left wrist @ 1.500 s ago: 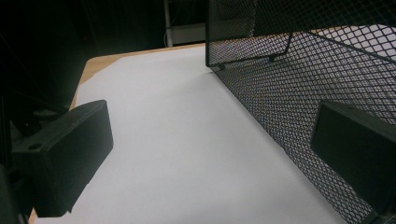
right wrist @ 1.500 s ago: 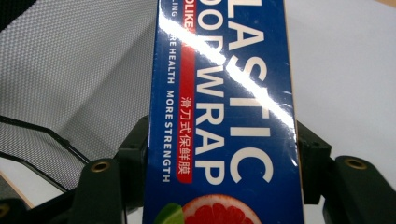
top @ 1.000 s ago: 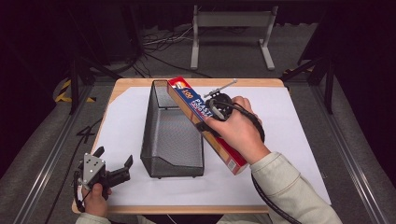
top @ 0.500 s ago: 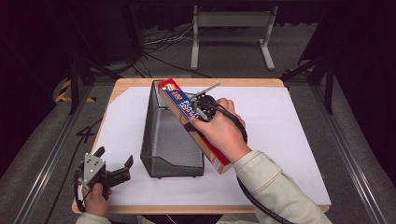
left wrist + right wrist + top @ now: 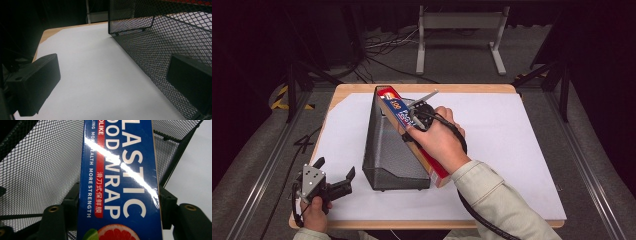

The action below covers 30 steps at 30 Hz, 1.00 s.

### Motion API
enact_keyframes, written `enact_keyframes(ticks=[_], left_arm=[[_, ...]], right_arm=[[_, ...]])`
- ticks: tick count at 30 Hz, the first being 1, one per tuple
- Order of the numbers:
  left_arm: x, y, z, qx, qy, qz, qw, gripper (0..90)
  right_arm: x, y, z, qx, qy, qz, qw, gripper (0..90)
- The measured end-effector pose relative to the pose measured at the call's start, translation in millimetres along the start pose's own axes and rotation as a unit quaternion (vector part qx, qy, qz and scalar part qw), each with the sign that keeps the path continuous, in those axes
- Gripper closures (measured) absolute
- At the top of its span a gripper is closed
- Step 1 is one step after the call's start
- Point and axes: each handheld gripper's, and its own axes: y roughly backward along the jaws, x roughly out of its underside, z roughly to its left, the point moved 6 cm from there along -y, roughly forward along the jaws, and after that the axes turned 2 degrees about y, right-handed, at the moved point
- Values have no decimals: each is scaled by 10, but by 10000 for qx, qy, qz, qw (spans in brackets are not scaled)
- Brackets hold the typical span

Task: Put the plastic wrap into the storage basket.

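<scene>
- White paper covers the wooden table (image 5: 512, 120), dark floor around.
- Right gripper (image 5: 414, 116) is clamped on the plastic wrap box (image 5: 412, 135), lying over the mesh basket (image 5: 384, 145)'s right rim.
- Left gripper (image 5: 334, 185) rests near-left, jaws apart.

Your high view looks forward and down from above your side of the white-covered wooden table (image 5: 512, 150), taking in all of it. Your left gripper view sits low, near the tabletop, facing along the black wire-mesh basket (image 5: 160, 37). Your right gripper view presses close to the blue plastic-wrap carton (image 5: 120, 182). All three share that basket.
</scene>
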Motion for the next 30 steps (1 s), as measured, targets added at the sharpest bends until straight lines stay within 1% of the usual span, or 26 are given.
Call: enact_keyframes(ticks=[1, 3, 5, 9, 15, 18, 19, 23, 26, 30], left_arm=[[0, 0, 0, 0, -2, -1, 10000, 1], [1, 1, 1, 0, 0, 0, 10000, 1], [2, 3, 6, -8, 7, 5, 10000, 1], [2, 4, 9, -7, 8, 5, 10000, 1], [5, -1, 7, 14, -2, 13, 10000, 1], [6, -4, 3, 22, -7, 7, 10000, 1], [5, -4, 4, 37, -39, 8, 10000, 1], [5, -3, 5, 30, -12, 5, 10000, 1], [4, -5, 7, 41, -16, -15, 10000, 1], [4, -1, 12, 44, -11, -15, 10000, 1]], right_arm=[[2, -16, 11, -1, -63, 29, 10000, 390], [5, -32, 17, -6, -88, 71, 9999, 390], [14, -68, 31, 21, -155, 199, 9997, 390], [10, -145, 19, -18, -277, 323, 9991, 389], [-10, -228, -12, 144, -408, 472, 9979, 390], [-10, -270, -16, 243, -424, 625, 9968, 389], [-10, -270, -16, 243, -424, 625, 9968, 389], [-21, -326, -12, 286, -416, 721, 9961, 389], [-20, -363, 10, 275, -400, 766, 9959, 389], [1, -422, 33, 302, -386, 899, 9947, 388]])
